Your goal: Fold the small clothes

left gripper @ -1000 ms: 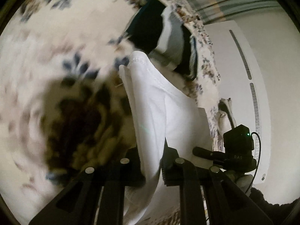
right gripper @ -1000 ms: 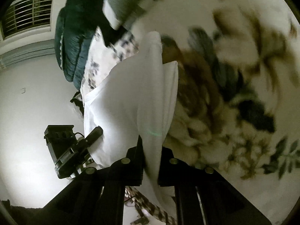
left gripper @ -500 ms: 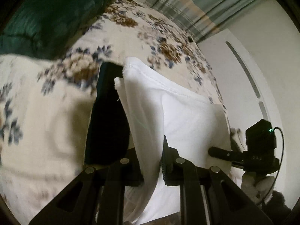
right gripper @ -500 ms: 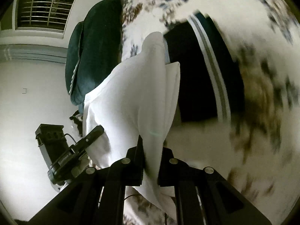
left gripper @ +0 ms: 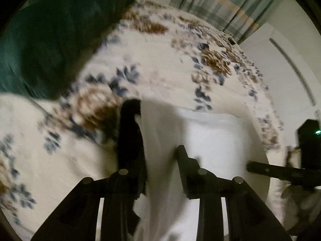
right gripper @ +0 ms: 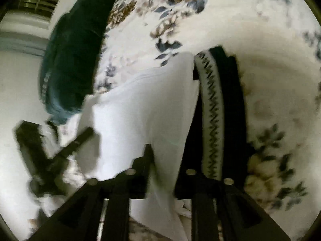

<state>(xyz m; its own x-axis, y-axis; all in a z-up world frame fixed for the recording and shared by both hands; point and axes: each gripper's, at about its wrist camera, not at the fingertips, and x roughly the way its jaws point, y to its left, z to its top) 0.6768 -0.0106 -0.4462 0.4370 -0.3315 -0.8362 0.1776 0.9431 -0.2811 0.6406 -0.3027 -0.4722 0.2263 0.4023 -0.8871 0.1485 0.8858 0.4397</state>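
A folded white garment (left gripper: 202, 140) hangs between my two grippers over the floral bed. My left gripper (left gripper: 160, 160) has its jaws a little apart with the white cloth still running between them. My right gripper (right gripper: 164, 156) likewise has its jaws parted around the white garment's other edge (right gripper: 148, 108). Under the garment lies a folded black piece (left gripper: 130, 132), which in the right wrist view shows a grey zigzag band (right gripper: 212, 120). The right gripper shows in the left wrist view (left gripper: 280, 172), and the left one in the right wrist view (right gripper: 66, 148).
The bed has a cream floral sheet (left gripper: 170, 70). A dark green pillow (left gripper: 50, 40) lies at its head and shows in the right wrist view (right gripper: 74, 60). Striped curtains (left gripper: 220, 12) and a white wall stand beyond the bed.
Both grippers have carried the white garment down over the black folded piece. Their jaws have widened from clamped on the cloth to parted.
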